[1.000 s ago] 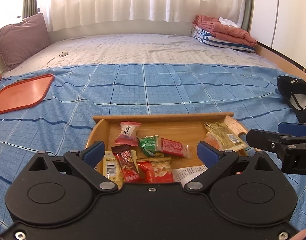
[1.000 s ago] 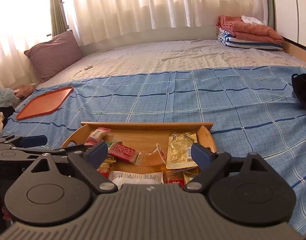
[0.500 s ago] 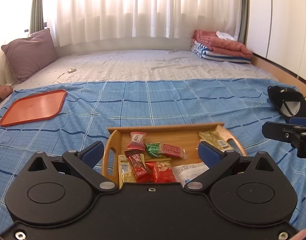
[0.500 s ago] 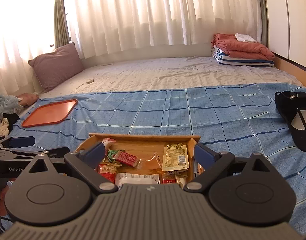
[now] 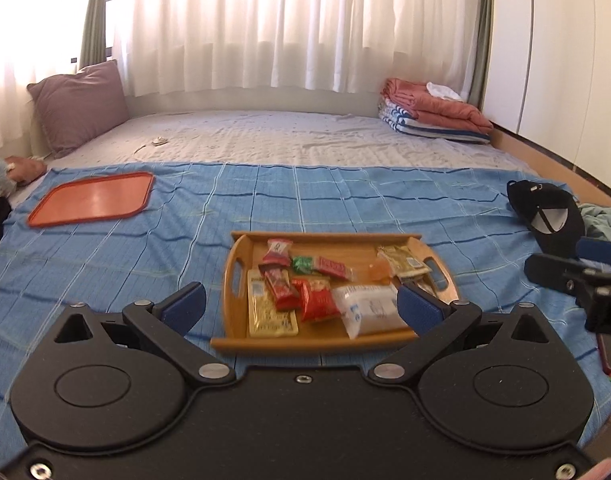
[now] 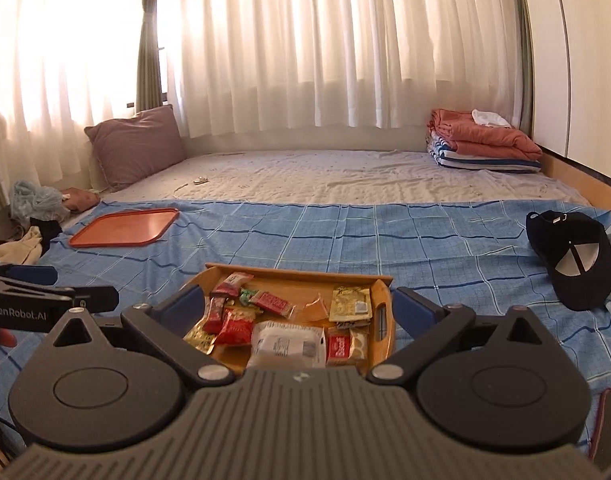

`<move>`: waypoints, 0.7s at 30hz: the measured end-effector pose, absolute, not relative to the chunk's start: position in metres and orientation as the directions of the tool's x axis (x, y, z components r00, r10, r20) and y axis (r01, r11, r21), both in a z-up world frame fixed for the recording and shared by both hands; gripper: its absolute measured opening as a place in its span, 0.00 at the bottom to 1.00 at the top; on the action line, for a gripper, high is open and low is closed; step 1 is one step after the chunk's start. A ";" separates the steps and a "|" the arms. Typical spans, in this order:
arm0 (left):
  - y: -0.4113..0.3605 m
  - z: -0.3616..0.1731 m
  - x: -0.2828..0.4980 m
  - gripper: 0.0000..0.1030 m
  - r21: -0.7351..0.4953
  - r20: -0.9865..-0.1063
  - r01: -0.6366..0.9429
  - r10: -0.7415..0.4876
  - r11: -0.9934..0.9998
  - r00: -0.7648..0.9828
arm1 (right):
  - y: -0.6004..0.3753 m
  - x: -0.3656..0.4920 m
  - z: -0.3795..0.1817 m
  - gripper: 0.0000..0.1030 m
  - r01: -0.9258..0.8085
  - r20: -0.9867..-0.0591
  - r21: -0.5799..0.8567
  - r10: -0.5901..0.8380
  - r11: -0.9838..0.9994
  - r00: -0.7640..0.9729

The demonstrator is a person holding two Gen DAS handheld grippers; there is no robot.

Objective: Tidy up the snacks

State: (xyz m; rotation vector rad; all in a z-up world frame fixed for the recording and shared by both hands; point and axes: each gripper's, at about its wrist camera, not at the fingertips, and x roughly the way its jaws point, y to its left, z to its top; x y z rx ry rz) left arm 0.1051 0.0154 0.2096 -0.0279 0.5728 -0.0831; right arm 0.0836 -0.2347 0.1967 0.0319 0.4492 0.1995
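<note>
A wooden tray (image 5: pixel 241 252) lies on the blue checked blanket and also shows in the right wrist view (image 6: pixel 381 292). It holds several snack packets: a white pack (image 5: pixel 367 308), red packets (image 5: pixel 317 300), a yellow packet (image 5: pixel 267 316) and a green-yellow packet (image 5: pixel 403 262). My left gripper (image 5: pixel 301 306) is open and empty, held back above the tray's near edge. My right gripper (image 6: pixel 299 310) is open and empty, also pulled back over the tray. Each gripper's side shows in the other's view.
An orange tray (image 5: pixel 93 198) lies on the blanket at far left. A black cap (image 6: pixel 573 258) lies at right. Folded bedding (image 5: pixel 433 114) and a mauve pillow (image 5: pixel 79 110) sit at the back. A phone (image 6: pixel 609 424) lies at the near right.
Both grippers have pulled back and risen away from the wooden tray, which now looks smaller and shows whole. Both stay open and empty.
</note>
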 end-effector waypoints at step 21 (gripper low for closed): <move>0.011 0.072 0.020 1.00 -0.018 -0.553 0.040 -0.043 0.999 0.832 | -0.206 -0.013 0.050 1.00 -0.147 -0.412 0.015 0.140 0.989 0.900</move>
